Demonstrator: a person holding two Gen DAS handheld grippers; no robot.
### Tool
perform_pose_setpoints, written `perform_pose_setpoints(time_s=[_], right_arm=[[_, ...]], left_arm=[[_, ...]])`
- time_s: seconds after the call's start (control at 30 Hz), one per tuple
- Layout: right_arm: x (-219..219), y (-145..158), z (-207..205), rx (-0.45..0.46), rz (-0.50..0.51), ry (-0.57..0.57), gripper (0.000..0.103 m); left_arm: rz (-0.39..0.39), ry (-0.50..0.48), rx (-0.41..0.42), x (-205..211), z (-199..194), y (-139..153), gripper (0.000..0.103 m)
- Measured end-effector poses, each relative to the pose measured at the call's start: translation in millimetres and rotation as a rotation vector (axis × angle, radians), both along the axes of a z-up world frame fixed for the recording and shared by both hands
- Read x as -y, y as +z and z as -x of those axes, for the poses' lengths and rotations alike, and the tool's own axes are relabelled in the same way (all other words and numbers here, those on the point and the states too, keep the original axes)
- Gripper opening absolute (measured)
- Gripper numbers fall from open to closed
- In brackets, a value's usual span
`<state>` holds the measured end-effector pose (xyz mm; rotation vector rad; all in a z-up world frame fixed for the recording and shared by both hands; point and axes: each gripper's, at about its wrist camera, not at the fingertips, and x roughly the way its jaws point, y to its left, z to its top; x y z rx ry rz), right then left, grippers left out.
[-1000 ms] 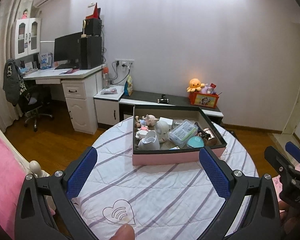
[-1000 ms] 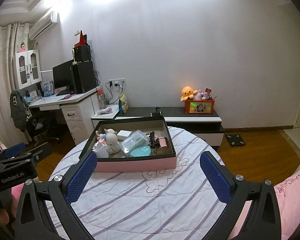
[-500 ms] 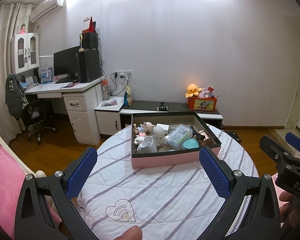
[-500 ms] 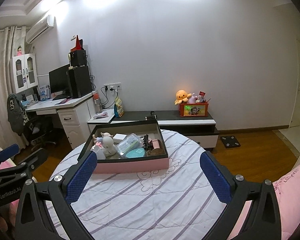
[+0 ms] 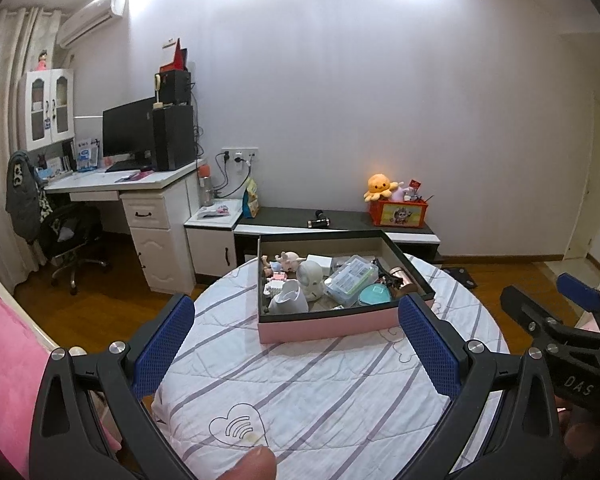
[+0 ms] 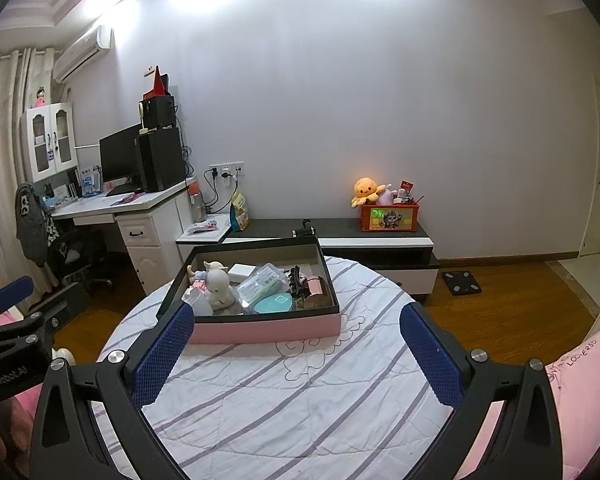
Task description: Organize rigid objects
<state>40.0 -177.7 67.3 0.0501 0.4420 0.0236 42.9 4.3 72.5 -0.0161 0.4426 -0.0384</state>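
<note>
The box sits on the far half of the table, full of small hard items, likely light and some slippery. Left gripper and right gripper gape wide, empty, well short of the box. Grasping each item across its narrow body seems best.

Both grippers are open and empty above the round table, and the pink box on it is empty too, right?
Not quite. The pink box is full: a white figurine, a teal case and more, as the right wrist view shows. Both the left gripper and right gripper are open and empty.
</note>
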Motion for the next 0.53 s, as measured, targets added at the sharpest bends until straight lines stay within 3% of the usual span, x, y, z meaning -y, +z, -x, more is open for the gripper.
perform_pose_setpoints(time_s=[0.53], right_arm=[[3.3, -5.4, -4.7, -0.019, -0.005, -0.010, 0.103]], left_arm=[[0.018, -0.054, 0.034, 0.3, 0.4, 5.2, 0.103]])
